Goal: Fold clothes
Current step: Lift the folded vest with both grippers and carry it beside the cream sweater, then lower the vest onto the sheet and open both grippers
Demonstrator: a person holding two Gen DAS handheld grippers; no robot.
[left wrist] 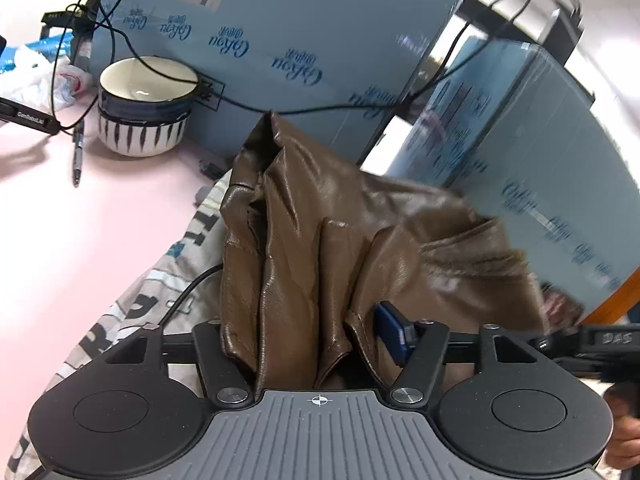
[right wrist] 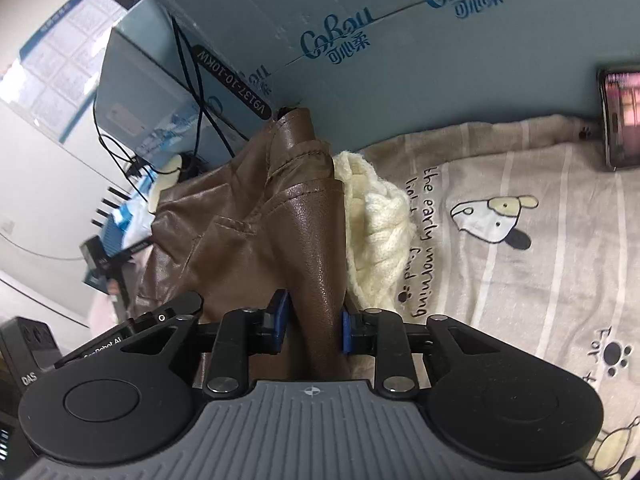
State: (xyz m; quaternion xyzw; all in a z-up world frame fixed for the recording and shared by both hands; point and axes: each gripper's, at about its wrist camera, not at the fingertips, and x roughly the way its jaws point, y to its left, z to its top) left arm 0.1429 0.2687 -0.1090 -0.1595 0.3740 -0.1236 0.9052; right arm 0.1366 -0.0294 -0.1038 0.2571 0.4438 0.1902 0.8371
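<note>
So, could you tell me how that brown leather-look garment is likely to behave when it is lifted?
The brown garment would probably drape floppily, since it hangs in deep folds. Its glossy surface suggests it may slide between gripper pads. It looks thick, so likely heavier than the cream knit beside it.

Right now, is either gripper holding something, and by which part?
The right gripper holds a fold of the brown leather garment. The left gripper is open, leather folds loose between its fingers.
</note>
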